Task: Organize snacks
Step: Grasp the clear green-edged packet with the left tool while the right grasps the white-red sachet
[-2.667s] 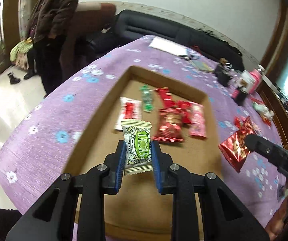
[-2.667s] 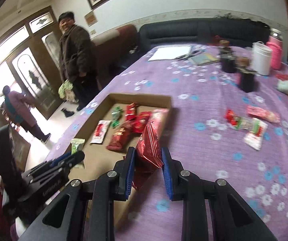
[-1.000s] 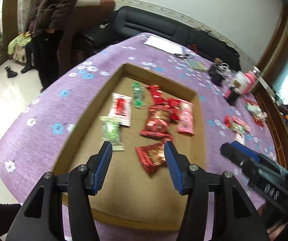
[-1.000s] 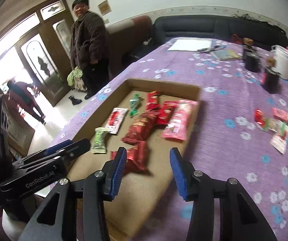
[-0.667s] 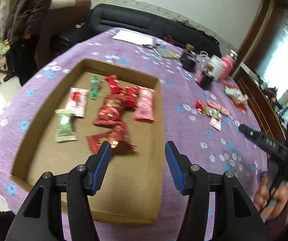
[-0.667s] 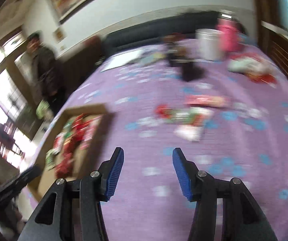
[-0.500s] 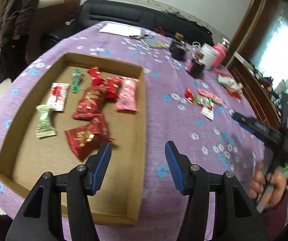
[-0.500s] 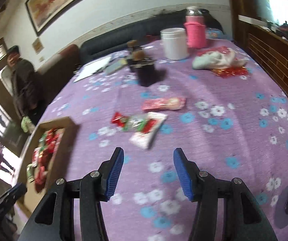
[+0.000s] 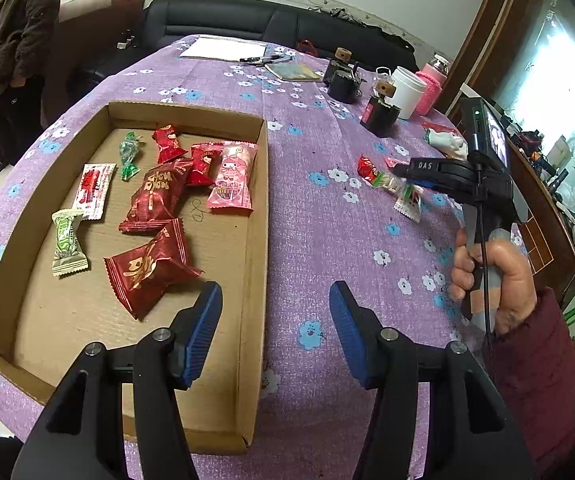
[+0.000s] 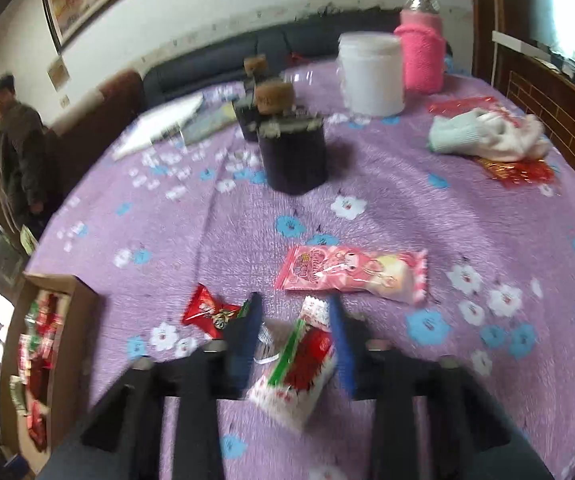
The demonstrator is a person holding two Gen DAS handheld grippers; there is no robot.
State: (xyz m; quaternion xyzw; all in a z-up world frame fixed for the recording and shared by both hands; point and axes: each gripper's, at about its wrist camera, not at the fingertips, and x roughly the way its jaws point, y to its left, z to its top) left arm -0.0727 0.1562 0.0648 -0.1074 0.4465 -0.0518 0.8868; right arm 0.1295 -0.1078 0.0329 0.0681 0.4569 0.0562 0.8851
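Note:
A shallow cardboard box (image 9: 257,216) on the purple flowered tablecloth holds several snack packets, among them a red packet (image 9: 147,268) and a green-white one (image 9: 66,242). My left gripper (image 9: 274,334) is open and empty above the box's near right edge. My right gripper (image 10: 295,338) is open, its blue pads on either side of a white-red-green packet (image 10: 297,372) lying on the cloth. A small red packet (image 10: 207,310) lies just left of it and a pink packet (image 10: 351,270) just beyond. The right gripper also shows in the left wrist view (image 9: 403,170), over these loose packets.
Two dark jars (image 10: 291,152) with cork lids, a white jar (image 10: 371,74), a pink bottle (image 10: 423,52) and gloves (image 10: 483,134) stand further back on the table. Paper and pens (image 9: 227,48) lie at the far end. A person (image 9: 11,52) stands at the left.
Both grippers let go of their packets into the box and opened. My right gripper swung right across the table and came down around the white-red-green packet. My left gripper turned right.

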